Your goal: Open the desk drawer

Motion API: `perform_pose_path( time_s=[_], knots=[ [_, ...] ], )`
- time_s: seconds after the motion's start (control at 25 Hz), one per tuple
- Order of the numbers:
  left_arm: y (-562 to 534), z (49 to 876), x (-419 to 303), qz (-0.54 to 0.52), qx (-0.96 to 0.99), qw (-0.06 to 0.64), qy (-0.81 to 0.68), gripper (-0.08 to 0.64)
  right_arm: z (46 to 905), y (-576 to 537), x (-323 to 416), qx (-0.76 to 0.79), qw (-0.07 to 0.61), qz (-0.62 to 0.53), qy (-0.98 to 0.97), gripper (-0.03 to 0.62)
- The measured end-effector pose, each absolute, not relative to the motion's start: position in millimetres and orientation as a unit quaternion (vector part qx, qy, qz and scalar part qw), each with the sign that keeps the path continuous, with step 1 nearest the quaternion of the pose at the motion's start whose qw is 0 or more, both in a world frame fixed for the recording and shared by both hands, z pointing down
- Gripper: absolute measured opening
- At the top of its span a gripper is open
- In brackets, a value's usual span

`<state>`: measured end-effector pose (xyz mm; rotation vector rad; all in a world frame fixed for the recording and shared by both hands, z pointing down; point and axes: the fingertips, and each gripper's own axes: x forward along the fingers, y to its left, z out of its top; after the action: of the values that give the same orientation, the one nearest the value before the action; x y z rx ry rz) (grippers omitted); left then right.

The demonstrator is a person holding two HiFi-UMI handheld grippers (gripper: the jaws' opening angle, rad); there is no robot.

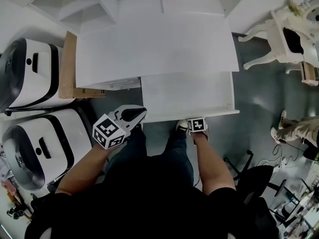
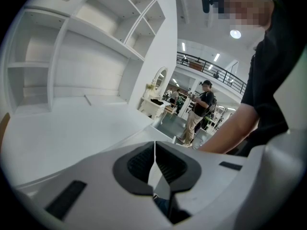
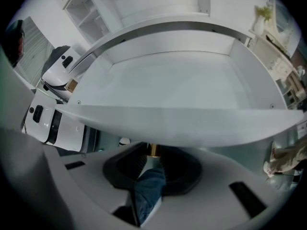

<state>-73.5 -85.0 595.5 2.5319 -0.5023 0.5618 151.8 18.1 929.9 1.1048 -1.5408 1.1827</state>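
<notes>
The white desk [image 1: 159, 44] has its right-hand drawer [image 1: 187, 96] pulled out toward me; its inside [image 3: 177, 85] is bare. My right gripper [image 1: 196, 119] is at the middle of the drawer's front panel [image 1: 214, 113]. In the right gripper view its jaws [image 3: 153, 153] are shut on the small brass knob [image 3: 153, 150] under the front edge. My left gripper [image 1: 134, 115] hangs left of the drawer's corner, touching nothing. Its jaws [image 2: 154, 164] are shut and hold nothing.
Two white-and-black machines [image 1: 30, 73] [image 1: 40, 148] stand left of the desk beside a wooden board [image 1: 67, 66]. An ornate white chair [image 1: 284, 39] and someone's legs [image 1: 296, 128] are at the right. A black office chair [image 1: 254, 178] is behind me. Shelves [image 2: 72, 56] rise above the desk.
</notes>
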Motion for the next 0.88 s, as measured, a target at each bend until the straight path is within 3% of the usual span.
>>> perform_pose_path(
  time_s=[0.88],
  knots=[
    [-80,594,-67,0.205,0.929,0.247,-0.183,0.017,932,27,156,0.459,0.404,0.519,-0.597,0.089]
  ],
)
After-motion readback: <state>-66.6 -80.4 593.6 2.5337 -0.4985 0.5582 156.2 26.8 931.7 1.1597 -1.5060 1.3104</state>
